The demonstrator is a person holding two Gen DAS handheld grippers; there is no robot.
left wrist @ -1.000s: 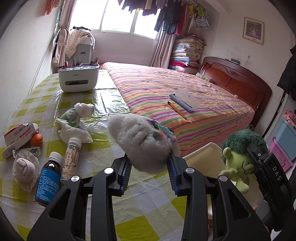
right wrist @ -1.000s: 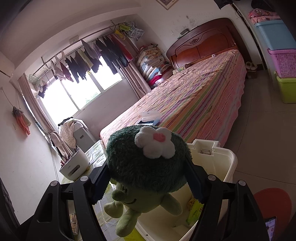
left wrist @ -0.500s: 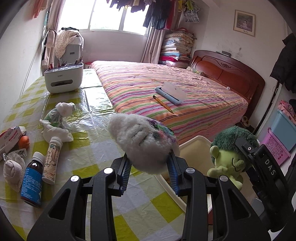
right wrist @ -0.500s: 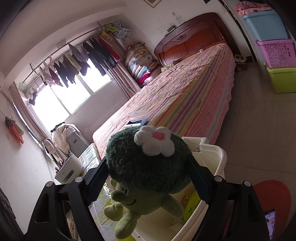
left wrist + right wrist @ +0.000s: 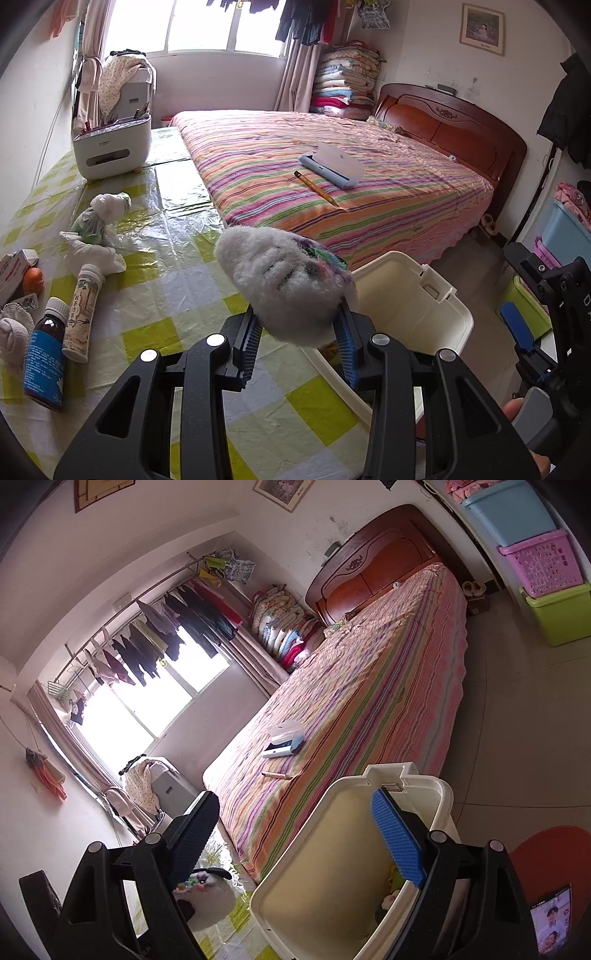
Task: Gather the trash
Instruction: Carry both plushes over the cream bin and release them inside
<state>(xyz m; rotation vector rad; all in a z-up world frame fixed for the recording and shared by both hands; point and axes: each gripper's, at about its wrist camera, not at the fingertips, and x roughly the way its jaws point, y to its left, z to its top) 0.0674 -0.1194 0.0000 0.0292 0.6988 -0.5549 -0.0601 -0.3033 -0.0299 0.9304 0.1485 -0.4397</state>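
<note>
While left claw point(image 5: 299, 343) pinches fluffy white plush point(image 5: 284, 284), right claw point(image 5: 295, 845) gapes empty.

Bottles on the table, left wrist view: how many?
2. A dark bottle stands near the left edge; a pale bottle lies beside it. Others may be out of frame.

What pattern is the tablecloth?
Yellow-green and white checks on the tablecloth, clearest in the left wrist view.
</note>
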